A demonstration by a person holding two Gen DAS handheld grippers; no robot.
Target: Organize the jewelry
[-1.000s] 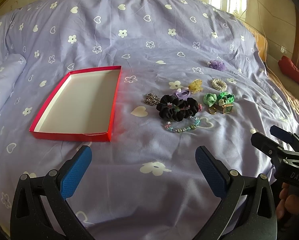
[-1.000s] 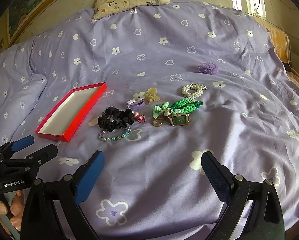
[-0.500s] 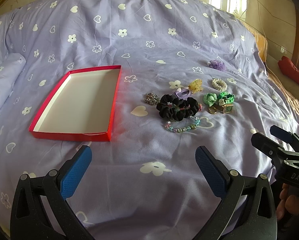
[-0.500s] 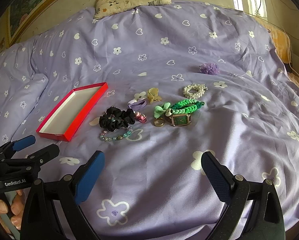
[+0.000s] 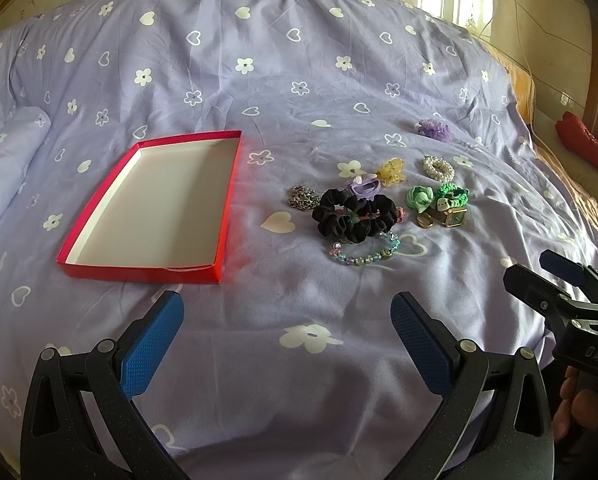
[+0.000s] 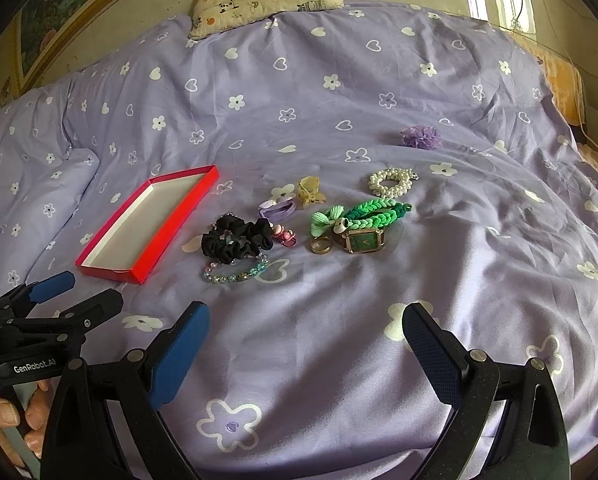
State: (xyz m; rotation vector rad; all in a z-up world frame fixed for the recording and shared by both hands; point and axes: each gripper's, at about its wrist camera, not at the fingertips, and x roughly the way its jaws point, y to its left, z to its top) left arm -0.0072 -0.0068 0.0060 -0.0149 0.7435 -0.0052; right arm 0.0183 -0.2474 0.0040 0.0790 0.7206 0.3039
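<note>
Jewelry lies in a loose cluster on the purple flowered bedspread, all placed to the right of the red tray, which sits open-topped with a white interior holding nothing.

Largest item near the tray: a black scrunchie, well apart from the tray's right wall. A silver chain lies between tray and scrunchie, touching the scrunchie's left edge. A beaded bracelet sits just in front of the scrunchie. Farther from the tray: a green braided band, a pearl bracelet, a green-faced watch with a gold ring just beside it. A purple hair tie and a yellow clip lie behind the scrunchie. A small pink piece touches the scrunchie's right side. A purple pom ornament rests farthest from the tray, apart from the cluster.

Left gripper hovers above the bedspread in front of the tray's near right corner, jaws spread wide, holding nothing. Right gripper hovers nearer the cluster's front, well right of the tray, jaws likewise spread wide and unloaded.
</note>
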